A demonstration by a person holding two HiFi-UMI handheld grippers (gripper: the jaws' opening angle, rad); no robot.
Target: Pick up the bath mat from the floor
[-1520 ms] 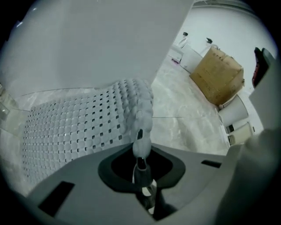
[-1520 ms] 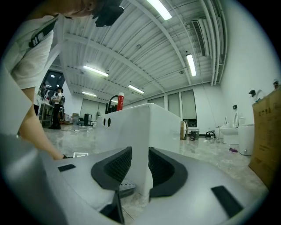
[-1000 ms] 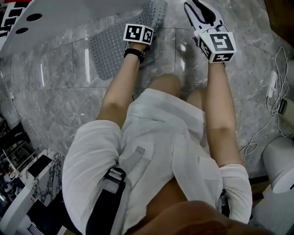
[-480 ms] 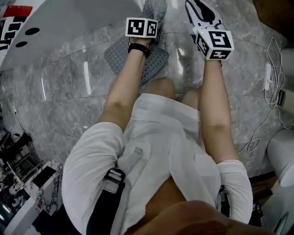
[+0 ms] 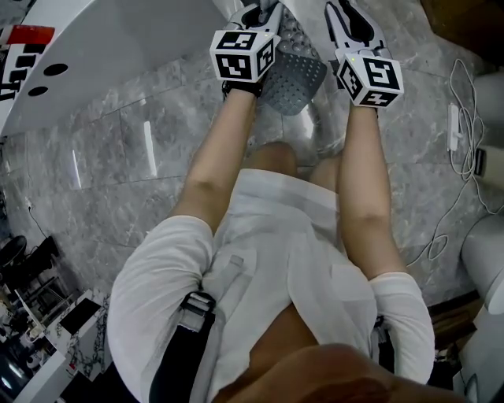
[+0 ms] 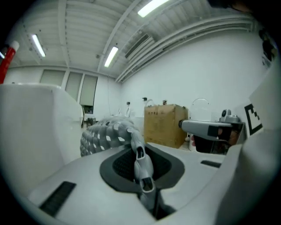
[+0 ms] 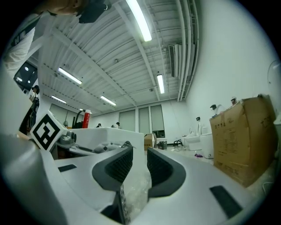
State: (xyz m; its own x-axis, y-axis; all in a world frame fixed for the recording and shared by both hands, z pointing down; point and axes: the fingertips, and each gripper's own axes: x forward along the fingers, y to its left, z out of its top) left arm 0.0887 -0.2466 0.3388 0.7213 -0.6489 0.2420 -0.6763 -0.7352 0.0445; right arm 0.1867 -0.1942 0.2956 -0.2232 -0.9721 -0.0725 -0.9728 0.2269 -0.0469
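The grey perforated bath mat hangs bunched between my two hands, above the marble floor. My left gripper is shut on it. In the left gripper view a thin fold of the mat runs pinched between the jaws of the left gripper, and the rest of the mat droops off to the left. My right gripper is beside the mat on the right. Its jaws are closing, but in the right gripper view a gap still shows at the right gripper, with no mat between the pads.
A white tub fills the upper left. White cables trail on the floor at the right, by a white appliance. A cardboard box stands beyond the mat. My legs and shorts fill the middle of the head view.
The mat has come up off the floor with my left gripper and now hangs bunched instead of lying flat. Both grippers have moved up and closer together.
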